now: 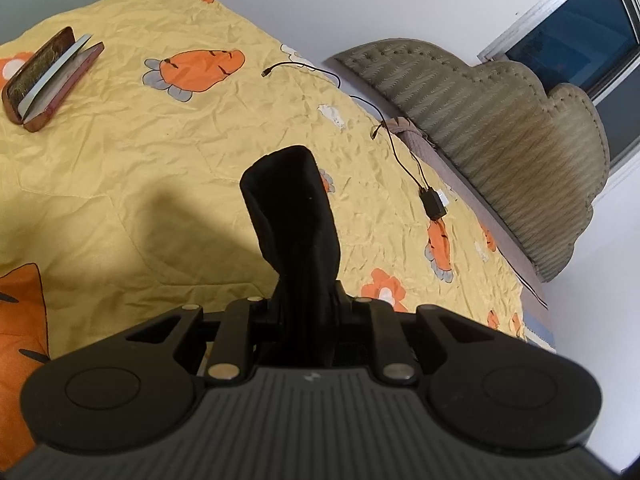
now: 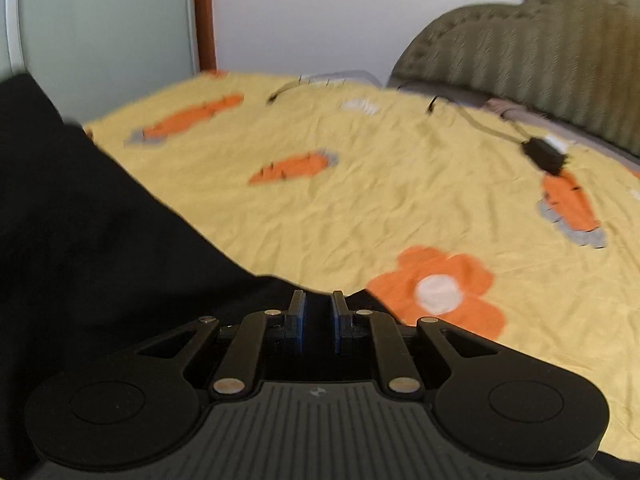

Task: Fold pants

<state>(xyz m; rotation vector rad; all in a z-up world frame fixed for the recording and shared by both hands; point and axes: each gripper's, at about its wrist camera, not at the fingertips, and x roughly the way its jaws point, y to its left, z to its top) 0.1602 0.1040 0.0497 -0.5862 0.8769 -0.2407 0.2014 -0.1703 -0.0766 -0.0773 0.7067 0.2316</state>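
Note:
The black pants stand up out of my left gripper, which is shut on a bunched fold of them and holds it above the yellow bedspread. In the right wrist view the pants spread as a wide black sheet across the left and run under my right gripper. Its blue-padded fingers stand a little apart with black cloth in and behind the gap. I cannot tell whether they pinch it.
An open brown glasses case lies at the bed's far left. A black charger with cables lies near the olive headboard; it also shows in the right wrist view. A window is beyond.

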